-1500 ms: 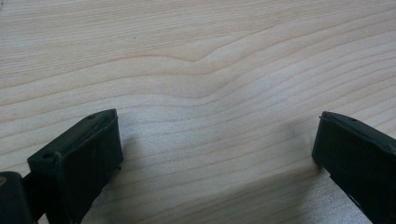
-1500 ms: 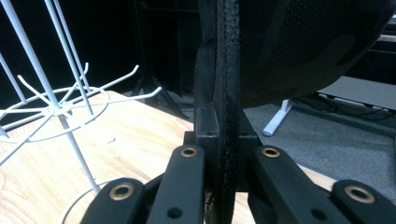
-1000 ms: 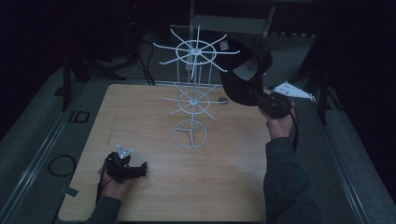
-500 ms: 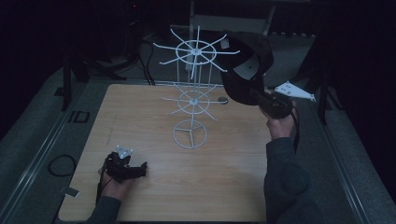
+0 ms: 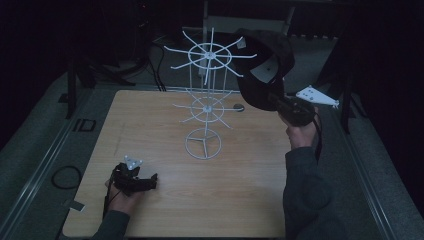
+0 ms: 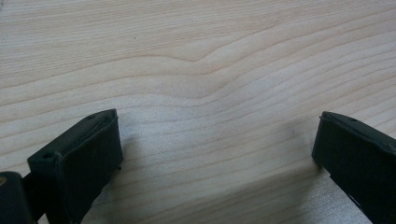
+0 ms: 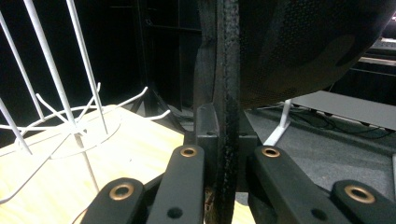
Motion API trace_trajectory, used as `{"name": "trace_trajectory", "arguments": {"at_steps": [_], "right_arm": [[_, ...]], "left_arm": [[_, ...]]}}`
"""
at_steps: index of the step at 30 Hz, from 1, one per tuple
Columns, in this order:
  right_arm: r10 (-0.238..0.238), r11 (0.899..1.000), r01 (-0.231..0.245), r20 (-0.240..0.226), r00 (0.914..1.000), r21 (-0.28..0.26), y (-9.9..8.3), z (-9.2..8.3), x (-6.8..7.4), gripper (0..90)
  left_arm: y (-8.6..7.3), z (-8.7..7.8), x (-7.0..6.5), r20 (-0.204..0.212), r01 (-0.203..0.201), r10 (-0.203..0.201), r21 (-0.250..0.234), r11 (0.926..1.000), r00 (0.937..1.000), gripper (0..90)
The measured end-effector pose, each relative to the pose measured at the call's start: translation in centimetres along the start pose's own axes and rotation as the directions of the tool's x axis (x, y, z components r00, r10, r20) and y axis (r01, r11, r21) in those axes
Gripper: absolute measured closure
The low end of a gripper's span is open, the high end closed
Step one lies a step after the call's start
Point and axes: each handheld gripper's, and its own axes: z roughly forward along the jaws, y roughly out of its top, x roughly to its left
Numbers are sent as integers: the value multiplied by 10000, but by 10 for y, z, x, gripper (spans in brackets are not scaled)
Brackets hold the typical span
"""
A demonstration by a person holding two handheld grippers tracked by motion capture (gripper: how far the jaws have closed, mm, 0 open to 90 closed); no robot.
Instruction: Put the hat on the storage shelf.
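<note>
- The right gripper (image 5: pixel 280 101) was raised at the right of the counter (image 5: pixel 165 205), its jaws clenched on the edge of a dark cap (image 5: pixel 262 67); in the right gripper view the cap's stitched band (image 7: pixel 227 116) ran straight down between the pinched jaws.
- The cap hung in the air just beside the top tier of the white wire rack (image 5: pixel 207 100), its crown close to the tips of the upper prongs on the rack's right side. Whether it already touched a prong could not be told from the high view.
- The rack stood upright near the middle of the counter on its ring base, with a smaller tier of prongs lower down; both tiers appeared bare.
- The left gripper (image 5: pixel 134 178) rested low at the near left of the counter, well apart from the rack. Its jaws stood released and wide, with only wood grain between them in the left gripper view.
- Judged from this, the work was partway along: the cap was picked up and brought to the rack, but not yet hung.
- What appeared left was to slip the cap over an upper prong, let go, and draw the gripper away without jolting the light rack.
</note>
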Motion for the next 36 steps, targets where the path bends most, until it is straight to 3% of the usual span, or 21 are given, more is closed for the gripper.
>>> {"name": "trace_trajectory", "arguments": {"at_steps": [36], "right_arm": [[-362, 9991, 365, 127, 9993, -211, -1, -8, 8, 865]], "left_arm": [[0, 0, 0, -5, 4, -4, -3, 10000, 10000, 15]]}}
